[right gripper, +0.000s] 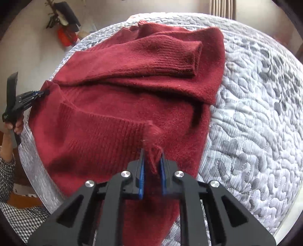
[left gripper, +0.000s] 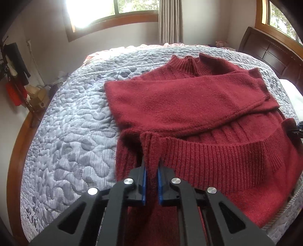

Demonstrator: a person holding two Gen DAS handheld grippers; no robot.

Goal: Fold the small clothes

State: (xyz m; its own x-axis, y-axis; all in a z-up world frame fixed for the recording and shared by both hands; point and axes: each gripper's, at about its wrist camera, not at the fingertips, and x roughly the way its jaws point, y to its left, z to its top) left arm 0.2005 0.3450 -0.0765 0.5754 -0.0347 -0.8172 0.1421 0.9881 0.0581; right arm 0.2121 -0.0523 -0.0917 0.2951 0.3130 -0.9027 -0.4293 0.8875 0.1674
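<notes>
Sweater, dark red and knitted, lies spread on a bed covered by a grey quilted bedspread with a leaf-like pattern. Both sleeves are folded in across the chest, one lying over the other, and the ribbed collar points toward the far side of the bed. The ribbed bottom hem is lifted off the bedspread and stretched between the two tongs. The left tongs pinch a bunched fold of the hem at one corner, their blue-padded fingers pressed onto the knit from either side. The right tongs grip the other corner the same way, with a tuft of red fabric standing up between the blue fingers. In the right wrist view the left tongs show at the sweater's edge, held by a hand with a checked sleeve below it (only part of the arm is in view). Behind the bed stand a dark wooden headboard, a window with a wooden frame and a pale curtain; some clothes hang on the wall to the left.
</notes>
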